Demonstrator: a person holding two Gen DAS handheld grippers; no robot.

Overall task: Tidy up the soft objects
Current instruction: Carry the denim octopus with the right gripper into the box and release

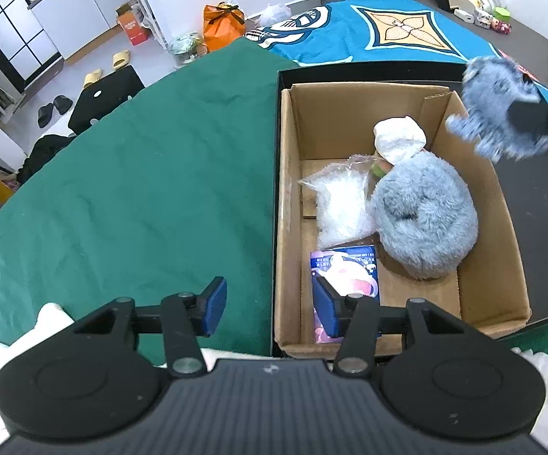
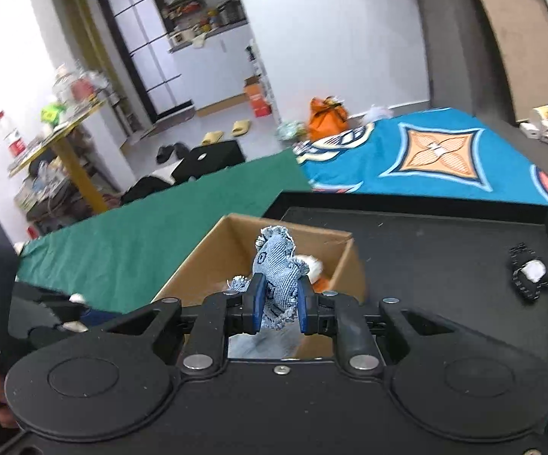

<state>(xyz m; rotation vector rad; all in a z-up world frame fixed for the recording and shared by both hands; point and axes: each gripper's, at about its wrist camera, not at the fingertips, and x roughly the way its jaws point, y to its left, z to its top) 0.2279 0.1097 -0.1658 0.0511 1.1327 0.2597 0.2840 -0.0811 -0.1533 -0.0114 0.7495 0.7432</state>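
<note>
An open cardboard box point(image 1: 388, 94) stands in a black tray point(image 1: 539, 197). Inside it lie a fluffy blue plush point(image 1: 425, 220), a clear bag of white filling point(image 1: 344, 204), a pink and blue packet point(image 1: 350, 269) and a white cloth bundle point(image 1: 399, 136). My left gripper point(image 1: 270, 309) is open and straddles the box's near left wall, one pad above the packet, holding nothing. My right gripper point(image 2: 279, 307) is shut on a frayed blue denim piece point(image 2: 276, 276), held over the box's right side. That same denim piece point(image 1: 501, 113) shows blurred in the left wrist view.
A green cloth point(image 1: 141, 170) covers the table left of the tray, and a blue patterned cloth point(image 1: 388, 26) lies behind it. A small black and white object point(image 2: 530, 275) rests on the tray's right part. Cups and small items point(image 1: 486, 7) stand at the far right.
</note>
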